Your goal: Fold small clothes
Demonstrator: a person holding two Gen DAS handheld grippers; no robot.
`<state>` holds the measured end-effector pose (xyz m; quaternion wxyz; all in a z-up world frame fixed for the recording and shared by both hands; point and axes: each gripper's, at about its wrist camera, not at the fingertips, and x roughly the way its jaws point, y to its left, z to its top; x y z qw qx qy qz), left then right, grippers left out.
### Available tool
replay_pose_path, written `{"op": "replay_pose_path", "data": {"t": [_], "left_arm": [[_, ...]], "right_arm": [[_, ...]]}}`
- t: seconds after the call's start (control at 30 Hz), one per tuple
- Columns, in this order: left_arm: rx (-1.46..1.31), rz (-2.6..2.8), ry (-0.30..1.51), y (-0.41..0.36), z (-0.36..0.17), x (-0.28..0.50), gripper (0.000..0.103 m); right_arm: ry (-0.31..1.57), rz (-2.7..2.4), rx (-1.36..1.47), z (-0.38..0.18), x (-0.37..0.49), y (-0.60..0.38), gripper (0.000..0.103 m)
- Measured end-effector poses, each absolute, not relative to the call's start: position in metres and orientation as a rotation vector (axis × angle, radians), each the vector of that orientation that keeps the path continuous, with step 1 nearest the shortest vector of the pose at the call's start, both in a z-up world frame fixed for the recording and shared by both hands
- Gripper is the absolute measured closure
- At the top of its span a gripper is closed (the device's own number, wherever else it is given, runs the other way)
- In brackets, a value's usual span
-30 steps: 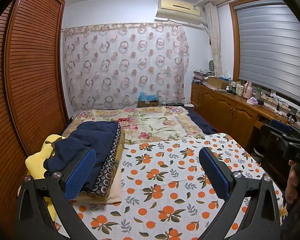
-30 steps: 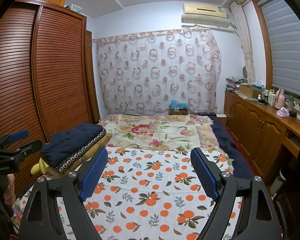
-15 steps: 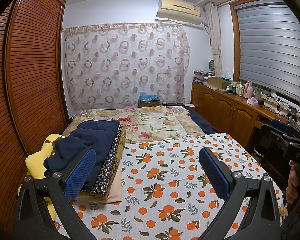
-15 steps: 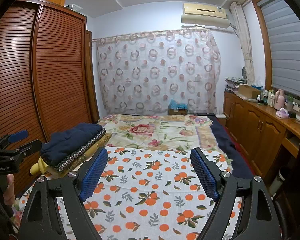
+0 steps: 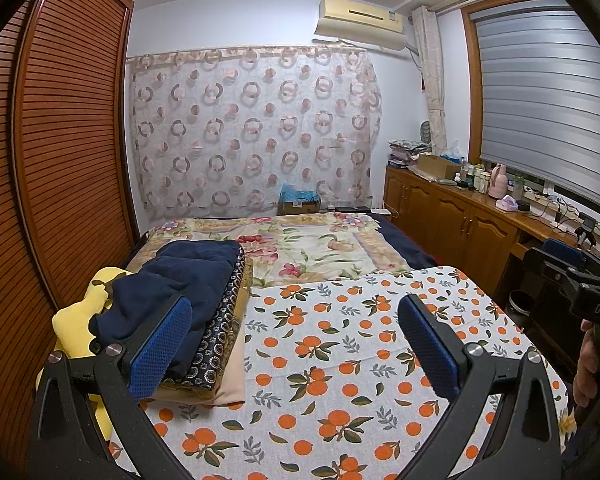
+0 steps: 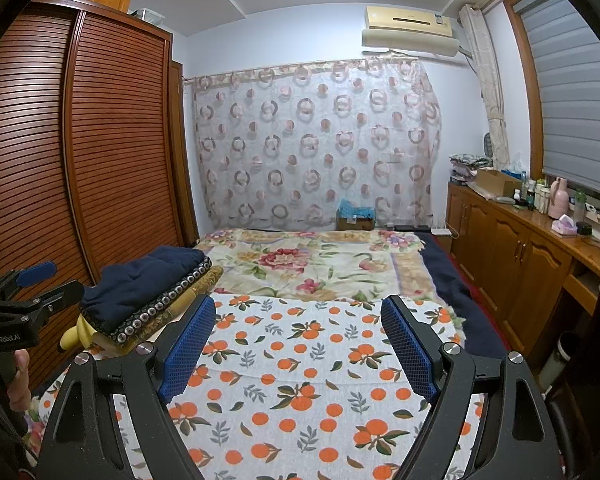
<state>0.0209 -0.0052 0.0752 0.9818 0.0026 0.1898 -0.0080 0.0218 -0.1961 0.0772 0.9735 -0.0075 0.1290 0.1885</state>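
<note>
Left gripper (image 5: 294, 344) is hovering low over the bed, tilting slightly down, blue-padded fingers (image 5: 160, 346) spread wide with nothing between them. Right gripper (image 6: 298, 346) is doing the same just alongside, pointing a bit below level, fingers (image 6: 408, 350) standing wide apart and empty. A hand (image 6: 18, 378) is gripping the left handle at the left edge of the right wrist view; the other hand (image 5: 590, 360) is showing at the right edge of the left wrist view. Under both, an orange-print cloth (image 5: 340, 360) is lying flat on the bed. A stack of folded clothes (image 5: 188, 304), navy piece on top, patterned ones beneath, is sitting at the left side of the bed, beside a yellow item (image 5: 76, 320). Further back a floral blanket (image 6: 320, 264) is covering the bed, then the curtain (image 6: 316, 144) hanging on the far wall.
</note>
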Motion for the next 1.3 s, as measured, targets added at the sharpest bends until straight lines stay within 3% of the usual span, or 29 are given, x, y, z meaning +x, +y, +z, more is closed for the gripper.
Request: {"op": "replay_pose_path", "data": {"t": [1.3], "left_arm": [[0.007,-0.012,0.379,-0.0041,0.0744,0.0189,0.0]], "right_arm": [[0.258,0.384,-0.017,0.0784,0.0232,-0.2022,0.017]]}}
